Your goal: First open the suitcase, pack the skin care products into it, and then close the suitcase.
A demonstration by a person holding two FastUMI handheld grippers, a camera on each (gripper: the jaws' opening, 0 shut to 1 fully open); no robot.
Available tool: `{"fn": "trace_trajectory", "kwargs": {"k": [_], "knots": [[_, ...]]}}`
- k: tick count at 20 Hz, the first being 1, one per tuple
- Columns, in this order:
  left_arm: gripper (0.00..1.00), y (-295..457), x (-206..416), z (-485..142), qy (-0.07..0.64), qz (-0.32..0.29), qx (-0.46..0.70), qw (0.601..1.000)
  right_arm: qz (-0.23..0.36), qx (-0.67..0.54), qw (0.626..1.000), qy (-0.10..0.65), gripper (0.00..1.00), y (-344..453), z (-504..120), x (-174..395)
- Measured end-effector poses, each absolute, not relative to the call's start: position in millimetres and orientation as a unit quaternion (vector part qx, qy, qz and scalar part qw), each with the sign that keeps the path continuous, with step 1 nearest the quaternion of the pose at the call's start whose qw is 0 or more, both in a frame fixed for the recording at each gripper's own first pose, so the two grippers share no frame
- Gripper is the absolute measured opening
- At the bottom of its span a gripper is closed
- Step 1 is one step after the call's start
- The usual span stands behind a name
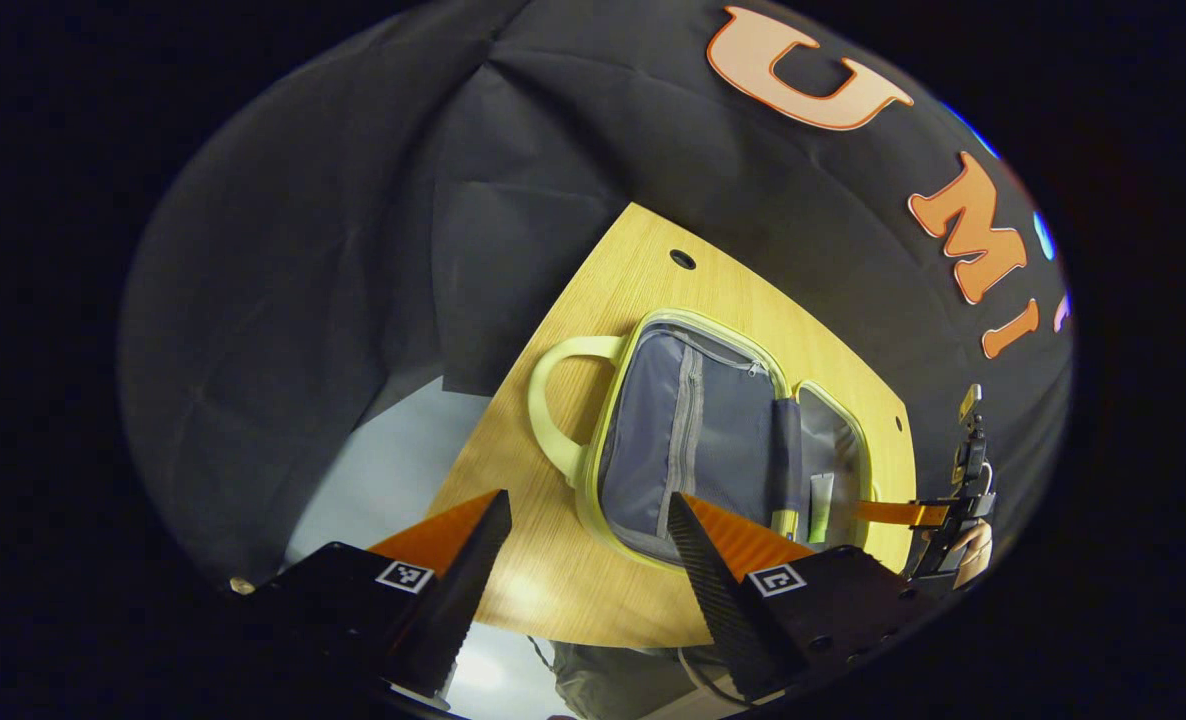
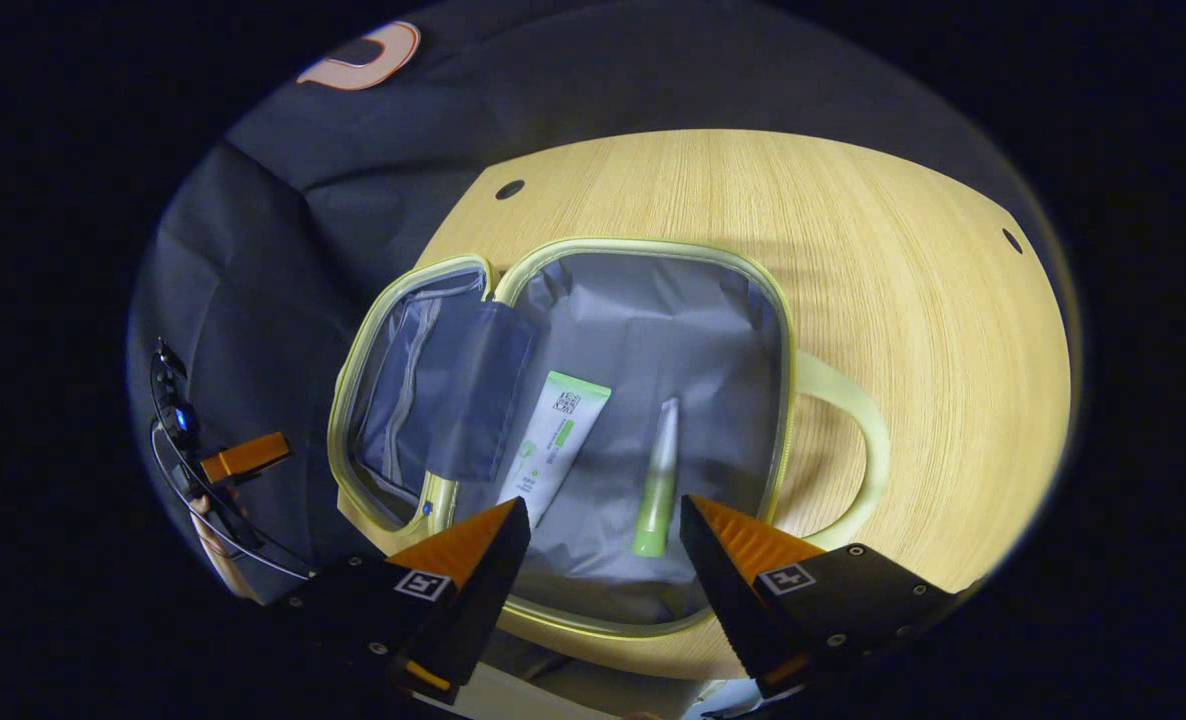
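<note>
The pale-green soft suitcase with grey lining (image 2: 643, 300) is lying open on the round light-wood table (image 2: 933, 300), its looped handle (image 2: 853, 440) pointing toward bare tabletop, where there is plenty of room. Inside, a white-and-green skincare tube (image 2: 553, 445) and a slim green tube (image 2: 658, 490) are resting apart on the lining. The tube's printing is too small to read. The right gripper (image 2: 603, 545) is hovering over the near rim, jaws apart, holding nothing. The left gripper (image 1: 588, 540) is hanging above the table's edge (image 1: 553, 600), jaws likewise spread and empty.
</note>
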State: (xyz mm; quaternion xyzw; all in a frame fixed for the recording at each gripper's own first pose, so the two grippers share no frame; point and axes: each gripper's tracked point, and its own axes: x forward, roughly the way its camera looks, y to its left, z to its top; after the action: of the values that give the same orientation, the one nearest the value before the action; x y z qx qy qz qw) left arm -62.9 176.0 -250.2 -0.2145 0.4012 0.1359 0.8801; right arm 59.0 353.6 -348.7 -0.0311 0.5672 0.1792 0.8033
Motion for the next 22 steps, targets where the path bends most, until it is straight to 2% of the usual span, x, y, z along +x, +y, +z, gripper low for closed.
{"fn": "trace_trajectory", "kwargs": {"k": [8,12,18,21,22], "knots": [[0.98,209.6,-23.3,-274.9,0.353,0.089,-0.314,0.877,0.186,0.012,0.804,0.564,0.96,371.4,-330.4,47.9],[0.98,236.1,-14.6,-285.0,0.324,0.074,-0.409,0.85,0.183,0.028,0.804,0.565,0.96,377.5,-327.1,46.4],[0.98,247.2,7.4,-305.8,0.318,0.05,-0.445,0.836,0.167,0.061,0.8,0.573,0.96,378.0,-328.5,44.6],[0.94,244.6,18.0,-313.3,0.316,0.042,-0.456,0.831,0.164,0.067,0.799,0.575,0.96,377.8,-328.9,44.3],[0.9,244.4,21.7,-314.9,0.317,0.041,-0.459,0.829,0.164,0.072,0.797,0.577,0.96,378.5,-327.9,43.1]]}}
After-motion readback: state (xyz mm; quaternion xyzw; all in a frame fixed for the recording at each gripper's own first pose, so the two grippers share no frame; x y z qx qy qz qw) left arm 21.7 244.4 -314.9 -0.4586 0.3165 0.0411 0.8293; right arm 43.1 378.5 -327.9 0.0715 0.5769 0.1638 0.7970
